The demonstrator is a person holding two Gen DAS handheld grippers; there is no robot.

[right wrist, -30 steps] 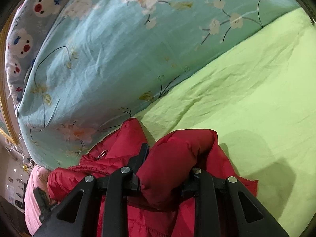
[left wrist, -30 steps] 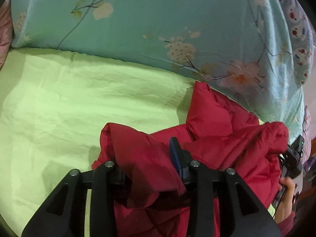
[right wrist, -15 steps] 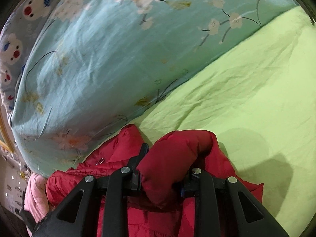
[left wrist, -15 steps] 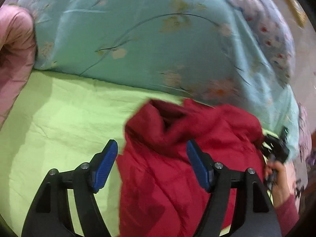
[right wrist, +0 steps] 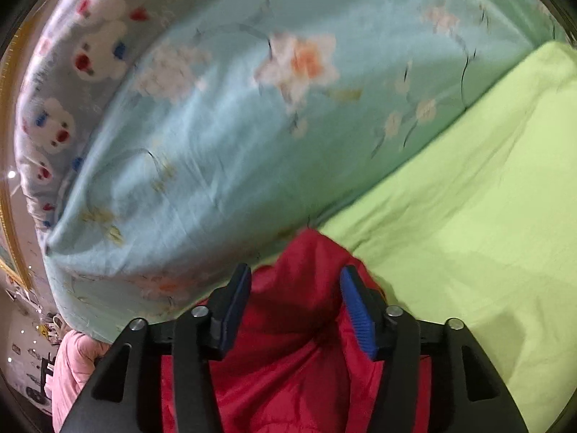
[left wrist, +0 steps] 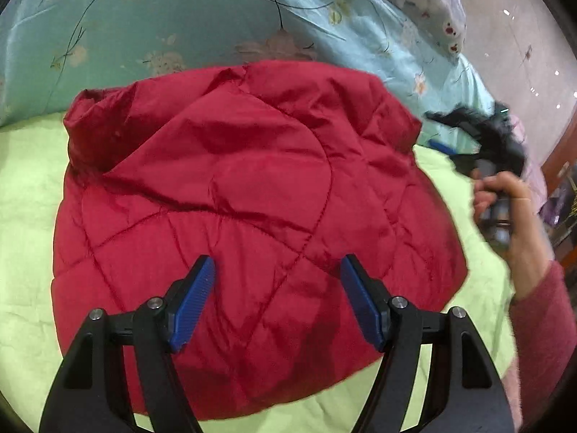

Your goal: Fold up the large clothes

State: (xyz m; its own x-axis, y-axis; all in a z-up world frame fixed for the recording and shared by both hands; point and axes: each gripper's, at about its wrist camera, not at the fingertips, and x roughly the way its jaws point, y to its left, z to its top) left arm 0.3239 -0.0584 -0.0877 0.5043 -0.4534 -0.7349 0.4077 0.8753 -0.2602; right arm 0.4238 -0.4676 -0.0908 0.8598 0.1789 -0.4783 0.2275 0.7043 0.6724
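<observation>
Folded red quilted puffer jacket (left wrist: 252,198) released on green-sheeted bed (left wrist: 25,187).
We lift left tongs (left wrist: 277,299), apart, and right tongs (right wrist: 294,310), opening, clear without snagging.

Red quilted jacket (left wrist: 234,198) folded on green sheet (left wrist: 25,187), open left hand-held gripper (left wrist: 276,297) above.

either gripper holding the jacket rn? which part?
Neither. Left gripper stands open above the red jacket. Right gripper is opening; a fold lies between its pads, unpinched.
</observation>
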